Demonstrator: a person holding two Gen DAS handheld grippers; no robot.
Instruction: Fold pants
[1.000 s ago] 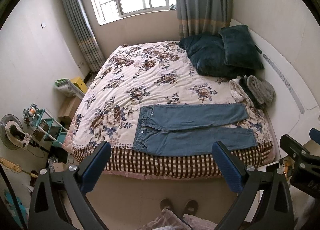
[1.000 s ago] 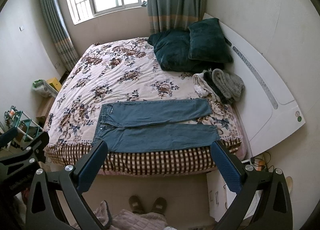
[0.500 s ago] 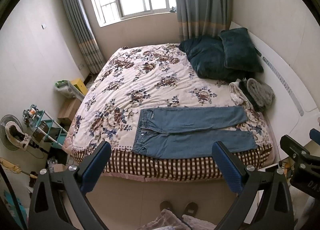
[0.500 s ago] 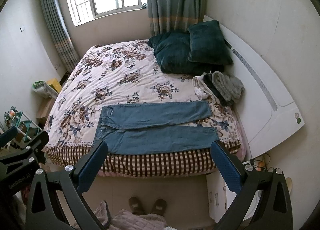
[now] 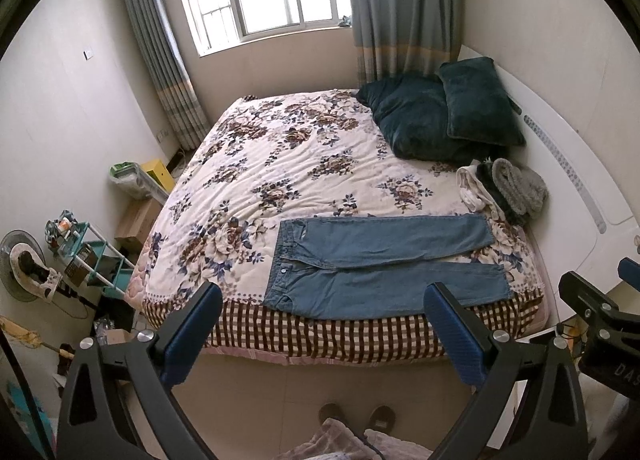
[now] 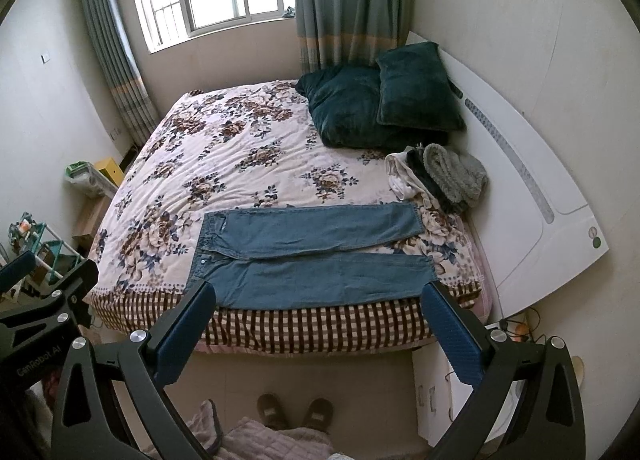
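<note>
Blue jeans [image 5: 380, 260] lie flat along the near edge of the bed [image 5: 280, 179], waistband to the left, legs pointing right and slightly apart; they also show in the right wrist view [image 6: 316, 252]. My left gripper [image 5: 320, 300] is open and empty, held high above the floor in front of the bed. My right gripper [image 6: 318, 298] is open and empty too, at the same height to the right. Neither touches the jeans.
Two dark green pillows [image 5: 440, 119] and a pile of grey and white clothes [image 5: 504, 191] lie at the bed's right end by the white headboard [image 6: 532, 211]. A teal rack [image 5: 92, 260] and a fan [image 5: 24, 264] stand at the left. Slippered feet [image 6: 296, 412] show on the floor.
Both views have tilted slightly, so the bed and jeans sit a little lower in frame. Both grippers stay open; the jeans have not moved.
</note>
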